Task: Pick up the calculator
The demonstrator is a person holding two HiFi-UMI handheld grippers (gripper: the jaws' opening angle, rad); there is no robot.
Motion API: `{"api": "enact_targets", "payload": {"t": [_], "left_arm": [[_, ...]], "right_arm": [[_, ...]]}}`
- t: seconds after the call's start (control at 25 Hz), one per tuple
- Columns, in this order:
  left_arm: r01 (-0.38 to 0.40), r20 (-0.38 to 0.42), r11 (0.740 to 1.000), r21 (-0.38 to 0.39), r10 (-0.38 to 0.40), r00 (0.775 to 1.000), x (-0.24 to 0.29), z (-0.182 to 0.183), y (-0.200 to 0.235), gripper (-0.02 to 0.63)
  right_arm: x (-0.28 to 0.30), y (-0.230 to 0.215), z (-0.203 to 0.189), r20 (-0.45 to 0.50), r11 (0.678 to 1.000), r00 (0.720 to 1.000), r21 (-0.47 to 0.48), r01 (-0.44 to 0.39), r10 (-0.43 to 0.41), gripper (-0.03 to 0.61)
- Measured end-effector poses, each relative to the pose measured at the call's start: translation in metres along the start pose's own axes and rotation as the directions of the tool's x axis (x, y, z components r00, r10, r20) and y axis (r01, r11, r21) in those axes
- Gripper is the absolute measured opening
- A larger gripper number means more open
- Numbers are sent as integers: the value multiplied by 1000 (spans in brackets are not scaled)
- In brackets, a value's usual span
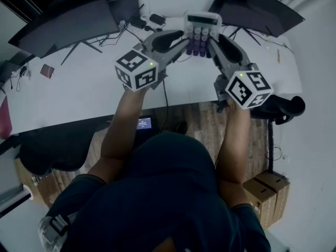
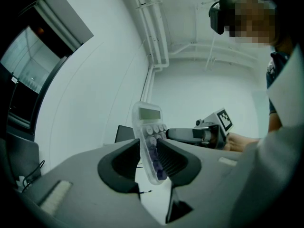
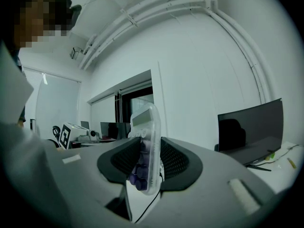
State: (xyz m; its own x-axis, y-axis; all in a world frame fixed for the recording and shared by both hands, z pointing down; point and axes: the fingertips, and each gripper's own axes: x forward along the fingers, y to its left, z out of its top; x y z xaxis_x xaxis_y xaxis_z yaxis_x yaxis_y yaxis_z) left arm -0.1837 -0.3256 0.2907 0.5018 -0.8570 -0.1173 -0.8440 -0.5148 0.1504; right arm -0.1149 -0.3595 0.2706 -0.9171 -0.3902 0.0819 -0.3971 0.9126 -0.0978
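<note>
A white calculator (image 1: 202,29) with purple keys and a grey display is held up in the air above the white desk (image 1: 79,88). My left gripper (image 1: 185,40) is shut on its left side. From the other side my right gripper (image 1: 213,44) is shut on it too. In the left gripper view the calculator (image 2: 152,144) stands on edge between the dark pads, and the right gripper (image 2: 211,131) shows beyond it. In the right gripper view the calculator (image 3: 146,148) is pinched upright between the pads, with the left gripper's marker cube (image 3: 65,134) far off to the left.
Two dark monitors (image 1: 68,20) (image 1: 260,9) stand at the back of the desk, with cables (image 1: 113,35) and small devices between them. A black chair (image 1: 52,146) is below left, another chair (image 1: 283,106) at the right, and cardboard boxes (image 1: 270,190) sit on the wooden floor.
</note>
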Motion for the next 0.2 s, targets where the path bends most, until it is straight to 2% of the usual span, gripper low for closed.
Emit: {"api": "enact_targets", "payload": {"t": [0.2], "left_arm": [[-3, -6, 1000, -7, 3, 1000, 7, -5, 8, 103]], "right_arm": [[6, -8, -4, -7, 1000, 1000, 13, 1, -1, 143]]}}
